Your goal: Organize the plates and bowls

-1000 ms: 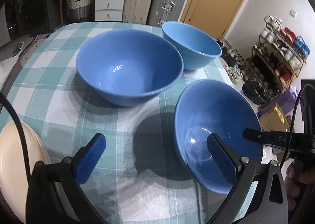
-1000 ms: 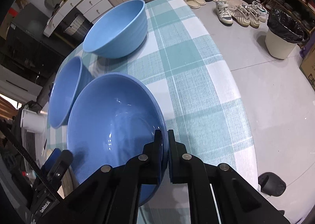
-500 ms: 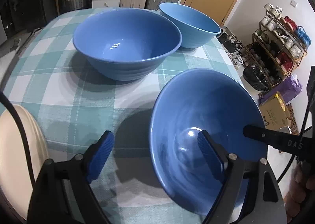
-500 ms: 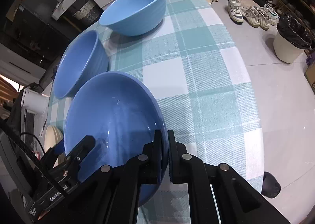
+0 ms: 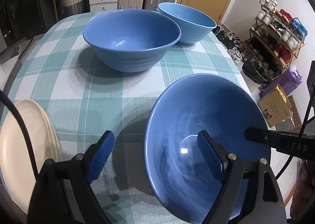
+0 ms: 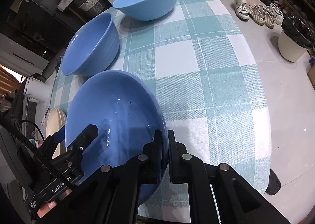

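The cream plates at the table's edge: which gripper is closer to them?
Left. The left gripper hangs open right beside the cream plates. The right gripper is farther off, shut on the tilted blue bowl, whose width lies between it and them.

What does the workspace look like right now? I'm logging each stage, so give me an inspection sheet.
Surface: table under teal checked cloth.
Job's things: tilted blue bowl; two more bowls upright; cream plates at the edge.
Clutter: nothing seen.
Grippers: right gripper clamps the tilted bowl's rim; left gripper open, one finger inside that bowl.
Cables: black cable across the plates.
Surroundings: suitcases, drawers, shoe rack, bin.
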`<state>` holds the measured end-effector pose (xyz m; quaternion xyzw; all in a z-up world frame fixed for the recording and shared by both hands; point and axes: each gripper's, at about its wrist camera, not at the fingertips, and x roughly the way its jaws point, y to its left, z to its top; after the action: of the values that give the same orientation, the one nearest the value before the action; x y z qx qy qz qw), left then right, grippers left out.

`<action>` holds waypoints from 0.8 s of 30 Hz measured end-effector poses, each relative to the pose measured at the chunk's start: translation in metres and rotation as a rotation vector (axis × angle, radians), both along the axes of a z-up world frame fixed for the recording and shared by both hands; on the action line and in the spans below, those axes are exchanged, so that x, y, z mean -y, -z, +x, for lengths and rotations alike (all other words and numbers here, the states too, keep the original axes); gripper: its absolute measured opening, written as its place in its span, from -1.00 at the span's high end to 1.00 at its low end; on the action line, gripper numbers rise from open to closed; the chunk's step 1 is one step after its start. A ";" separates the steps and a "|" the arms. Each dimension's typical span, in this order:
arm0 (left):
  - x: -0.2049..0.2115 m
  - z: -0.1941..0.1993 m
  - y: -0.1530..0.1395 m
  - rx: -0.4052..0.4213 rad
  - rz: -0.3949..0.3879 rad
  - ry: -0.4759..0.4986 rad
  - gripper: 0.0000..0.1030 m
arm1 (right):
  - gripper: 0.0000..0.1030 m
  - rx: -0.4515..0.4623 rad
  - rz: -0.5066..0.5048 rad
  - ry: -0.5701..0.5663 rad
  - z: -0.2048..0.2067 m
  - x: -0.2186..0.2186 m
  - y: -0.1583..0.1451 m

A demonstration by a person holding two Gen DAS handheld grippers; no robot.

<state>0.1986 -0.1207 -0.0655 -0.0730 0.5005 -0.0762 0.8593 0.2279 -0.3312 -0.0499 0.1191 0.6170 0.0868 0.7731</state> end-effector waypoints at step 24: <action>-0.010 -0.002 -0.004 0.004 -0.038 -0.018 -0.66 | 0.89 0.009 -0.006 -0.050 -0.014 -0.015 -0.003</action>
<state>0.1964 -0.1107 -0.0610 -0.0937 0.4966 -0.0782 0.8594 0.2144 -0.3162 -0.0467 0.1010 0.6166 0.1045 0.7737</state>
